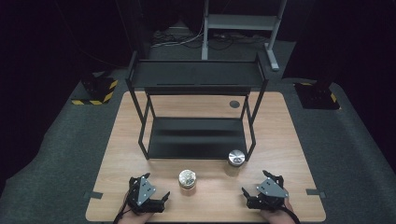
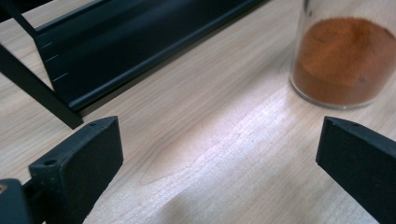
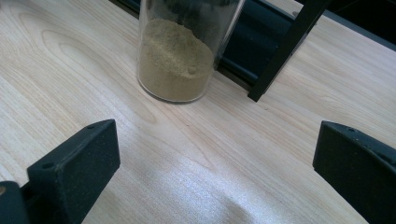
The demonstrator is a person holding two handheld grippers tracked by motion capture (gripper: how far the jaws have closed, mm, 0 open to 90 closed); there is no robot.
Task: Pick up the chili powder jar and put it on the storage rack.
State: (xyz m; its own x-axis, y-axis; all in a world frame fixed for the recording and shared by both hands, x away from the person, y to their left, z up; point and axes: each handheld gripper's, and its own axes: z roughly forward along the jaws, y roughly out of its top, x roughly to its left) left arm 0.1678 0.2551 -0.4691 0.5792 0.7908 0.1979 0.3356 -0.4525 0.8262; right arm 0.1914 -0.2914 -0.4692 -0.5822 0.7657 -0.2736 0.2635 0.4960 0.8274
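1. Overhead, the high view takes in the whole wooden table (image 1: pixel 289 140); a black two-tier rack (image 1: pixel 196 112) stands on its middle; two lidded glass jars stand in front of the rack, the left jar (image 1: pixel 187 179) well out on bare wood, the right jar (image 1: pixel 236 159) just beside the rack's front right leg; the left gripper (image 1: pixel 161 199) and right gripper (image 1: pixel 249 196) rest near the table's near edge, each well apart from its jar.
2. Closer, the left gripper view adds what the lid hides from above: the jar (image 2: pixel 345 56) holds orange-brown powder; the jaws stand spread wide with nothing between them; bare wood lies ahead, and the rack's lower shelf (image 2: pixel 116 51) runs along the upper left.
3. Likewise, the right gripper view shows its jar (image 3: pixel 180 51) part filled with tan powder, close beside the rack's leg (image 3: pixel 285 51); the jaws gape, holding nothing.
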